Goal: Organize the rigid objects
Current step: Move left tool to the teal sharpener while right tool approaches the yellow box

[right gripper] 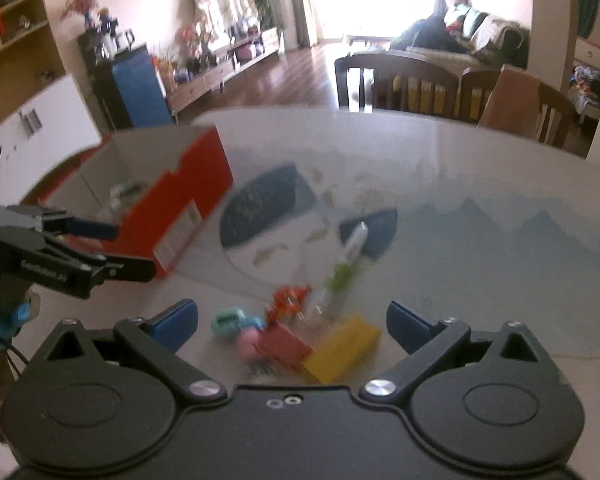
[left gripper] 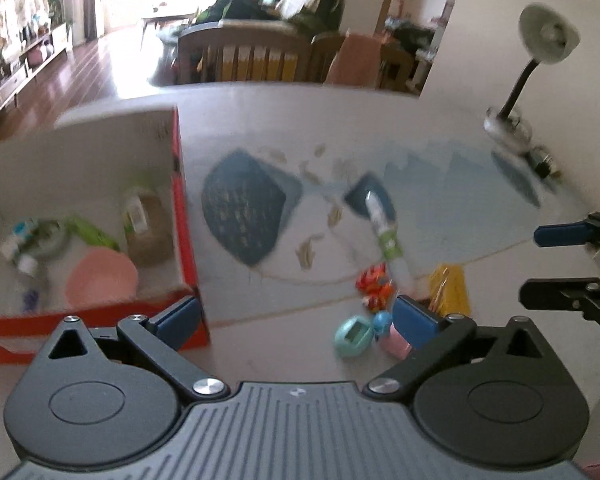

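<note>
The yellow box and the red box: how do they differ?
The red box is far bigger than the yellow box. The red box stands open with things lying inside; the yellow box looks closed, though the picture is blurred. The red box stands apart at the left; the yellow box lies among the small toys. Both rest on the table.

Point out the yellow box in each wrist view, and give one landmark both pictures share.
Left wrist view: the yellow box lies low and right of centre on the table, just past the gripper's right finger.
Right wrist view: the yellow box lies low in the middle, between the two fingers, beside a red block.
Shared landmark: the red cardboard box, at the left in both.
</note>
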`<state>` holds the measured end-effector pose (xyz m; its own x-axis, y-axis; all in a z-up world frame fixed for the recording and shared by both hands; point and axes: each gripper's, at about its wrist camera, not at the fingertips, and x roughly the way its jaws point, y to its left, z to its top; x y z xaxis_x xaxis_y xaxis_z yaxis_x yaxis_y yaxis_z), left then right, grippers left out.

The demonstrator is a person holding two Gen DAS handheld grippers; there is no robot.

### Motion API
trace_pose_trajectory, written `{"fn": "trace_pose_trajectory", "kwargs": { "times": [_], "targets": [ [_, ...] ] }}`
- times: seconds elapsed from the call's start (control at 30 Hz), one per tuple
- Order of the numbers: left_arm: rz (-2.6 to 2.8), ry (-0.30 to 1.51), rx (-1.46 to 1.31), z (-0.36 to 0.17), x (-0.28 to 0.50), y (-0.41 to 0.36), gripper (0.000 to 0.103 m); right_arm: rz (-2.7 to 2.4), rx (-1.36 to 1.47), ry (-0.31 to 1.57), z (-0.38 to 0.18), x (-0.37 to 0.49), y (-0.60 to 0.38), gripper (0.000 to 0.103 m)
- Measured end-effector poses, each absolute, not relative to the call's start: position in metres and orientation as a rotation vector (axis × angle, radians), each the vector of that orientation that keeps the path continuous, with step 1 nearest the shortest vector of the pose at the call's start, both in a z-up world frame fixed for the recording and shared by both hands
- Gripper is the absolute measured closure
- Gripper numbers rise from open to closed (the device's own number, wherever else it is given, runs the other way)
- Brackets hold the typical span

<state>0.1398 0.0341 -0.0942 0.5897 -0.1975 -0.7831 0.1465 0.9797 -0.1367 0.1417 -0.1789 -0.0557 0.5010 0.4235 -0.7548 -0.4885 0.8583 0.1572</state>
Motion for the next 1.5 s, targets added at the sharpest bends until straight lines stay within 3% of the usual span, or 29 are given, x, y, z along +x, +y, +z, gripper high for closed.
{"fn": "trace_pose_trajectory", "kwargs": {
  "times": [0.4,0.93,1.13,1.2,1.27,1.5],
  "targets": [
    [-0.150,1.033,-0.048,-0.159,0.148,0.002,0.000,0.636,-0.220,0.993,-0.112,0.161,-0.185,0.011],
    [-0.130,1.011,0.069,-0.179,0.157,-0.020,0.001,0.771,-0.397,0.982,-0.141,0.187,-0.177,0.015],
    [-0.154,0.998,0.098,-0.179,0.161,-0.028,0.015,0.830,-0.450,0.966,-0.145,0.188,-0.168,0.024],
    [-0.162,0.989,0.102,-0.177,0.162,-0.030,0.023,0.843,-0.450,0.967,-0.146,0.188,-0.166,0.027],
    [-0.177,0.981,0.109,-0.175,0.161,-0.034,0.038,0.846,-0.440,0.966,-0.146,0.189,-0.167,0.028],
    [-0.209,0.977,0.110,-0.172,0.161,-0.042,0.067,0.817,-0.367,0.985,-0.144,0.191,-0.176,0.029]
  ]
}}
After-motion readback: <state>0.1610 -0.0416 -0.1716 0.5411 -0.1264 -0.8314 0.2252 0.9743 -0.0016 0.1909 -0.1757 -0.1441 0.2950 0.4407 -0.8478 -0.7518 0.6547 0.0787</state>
